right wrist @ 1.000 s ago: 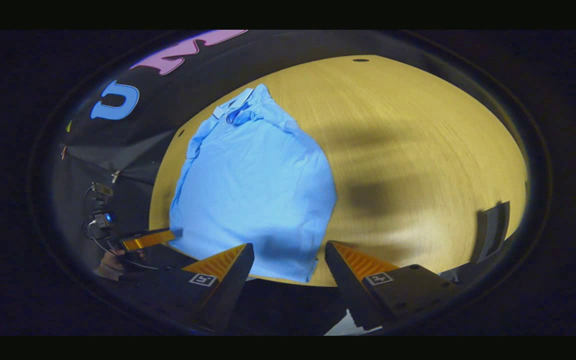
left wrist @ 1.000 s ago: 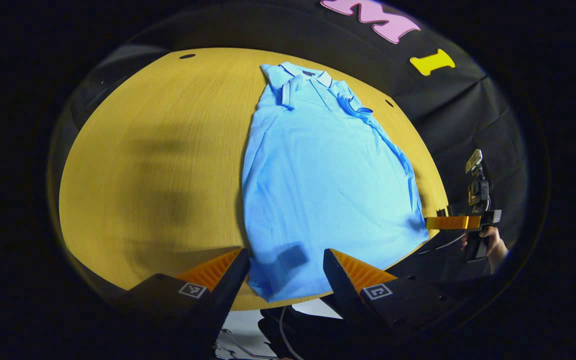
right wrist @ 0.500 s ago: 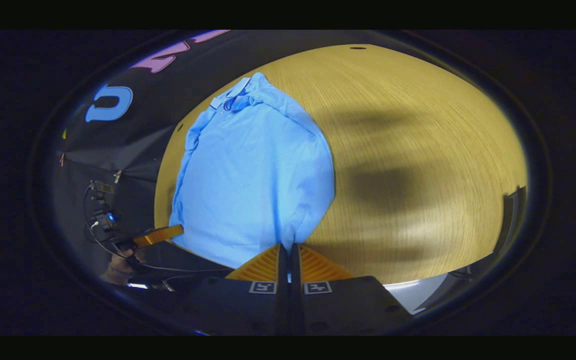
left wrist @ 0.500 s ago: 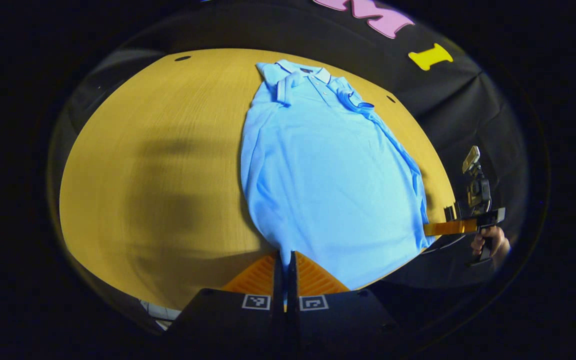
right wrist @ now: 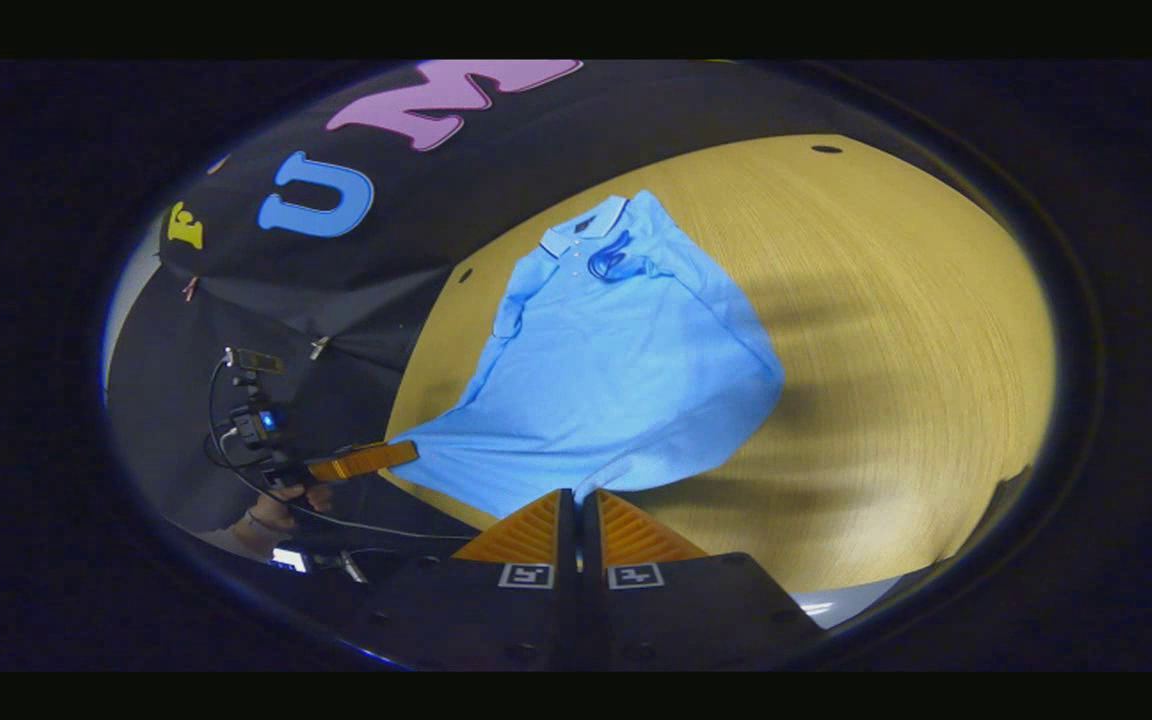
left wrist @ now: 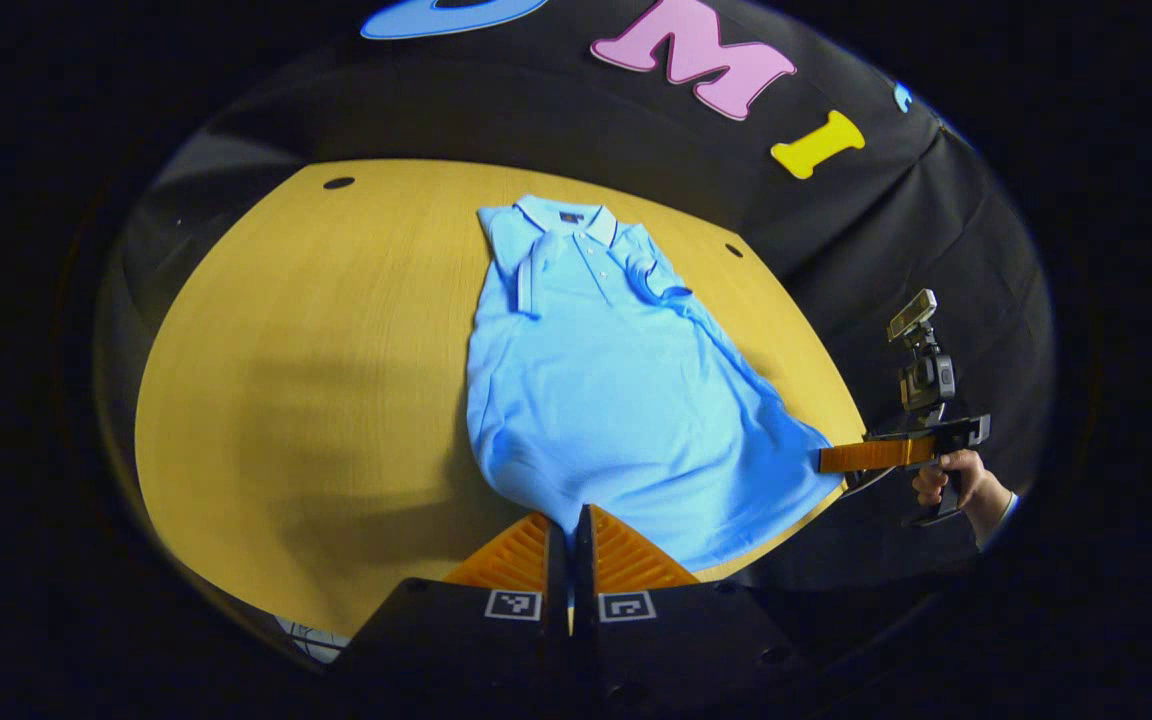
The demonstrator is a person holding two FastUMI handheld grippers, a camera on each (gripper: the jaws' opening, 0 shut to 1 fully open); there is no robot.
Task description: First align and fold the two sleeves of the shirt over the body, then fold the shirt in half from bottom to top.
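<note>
Shirt [left wrist: 616, 400] hem pinched at both corners — bare table [left wrist: 316, 400] alongside.

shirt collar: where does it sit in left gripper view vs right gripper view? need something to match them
Left gripper view: the collar lies upper centre, at the shirt's far end.
Right gripper view: the collar lies upper centre, tilted, near the booth's wall.
Shared landmark: the dark hole in the table beside the collar, seen at in the right gripper view.
</note>
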